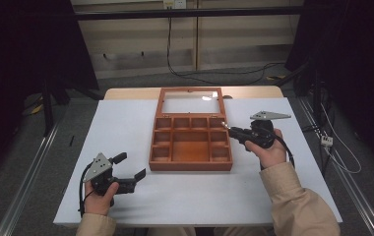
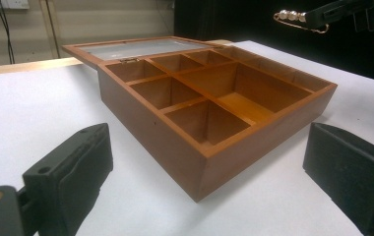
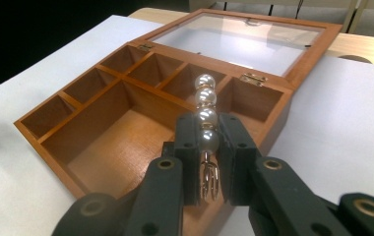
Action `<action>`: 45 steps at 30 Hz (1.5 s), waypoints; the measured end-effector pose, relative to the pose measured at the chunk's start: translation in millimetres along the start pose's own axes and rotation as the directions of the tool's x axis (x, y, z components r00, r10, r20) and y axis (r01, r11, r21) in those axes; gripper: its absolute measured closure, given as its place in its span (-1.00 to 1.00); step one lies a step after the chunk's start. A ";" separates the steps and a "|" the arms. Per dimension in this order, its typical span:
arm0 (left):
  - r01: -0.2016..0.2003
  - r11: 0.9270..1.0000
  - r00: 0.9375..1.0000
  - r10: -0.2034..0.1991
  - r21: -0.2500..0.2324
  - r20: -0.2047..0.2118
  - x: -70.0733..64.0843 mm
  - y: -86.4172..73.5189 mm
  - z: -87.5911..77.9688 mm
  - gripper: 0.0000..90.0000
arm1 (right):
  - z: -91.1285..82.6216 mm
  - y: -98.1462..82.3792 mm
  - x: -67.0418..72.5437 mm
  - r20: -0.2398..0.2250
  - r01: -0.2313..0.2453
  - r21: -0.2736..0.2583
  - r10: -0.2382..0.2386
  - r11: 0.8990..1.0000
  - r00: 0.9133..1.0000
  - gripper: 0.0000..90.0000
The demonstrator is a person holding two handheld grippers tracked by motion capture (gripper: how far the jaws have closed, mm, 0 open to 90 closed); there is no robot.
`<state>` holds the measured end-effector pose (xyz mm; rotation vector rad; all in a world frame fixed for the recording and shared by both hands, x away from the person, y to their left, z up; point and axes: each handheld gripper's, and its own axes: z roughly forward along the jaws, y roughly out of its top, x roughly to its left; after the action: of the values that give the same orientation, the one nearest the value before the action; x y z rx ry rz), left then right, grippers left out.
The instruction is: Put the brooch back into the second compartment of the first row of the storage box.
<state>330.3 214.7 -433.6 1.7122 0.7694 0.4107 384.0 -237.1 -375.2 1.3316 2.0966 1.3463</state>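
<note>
Lower left of the high view: left gripper (image 1: 132, 167) rests on the white table (image 1: 126, 128), jaws spread wide, nothing between them; the box corner sits ahead of them in the left gripper view. Centre: wooden box (image 1: 191, 142), open, compartments bare, glass lid (image 1: 191, 102) lying flat behind. Right of centre: right gripper (image 1: 227, 129) clamps a pearl pin (image 3: 206, 118), four pearls in a row, metal clasp between the pads, held above the box's right-hand edge near the back compartments
</note>
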 end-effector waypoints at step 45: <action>0.014 1.000 1.000 -0.014 0.001 0.008 -1.1 0.4 0.9 -0.90 | 55.6 21.7 22.6 -0.094 0.043 0.015 -0.041 0.999 0.995 0.79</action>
<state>330.2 213.3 -433.3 1.7077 0.7757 0.3933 421.1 -185.5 -380.6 1.2460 2.1892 1.4025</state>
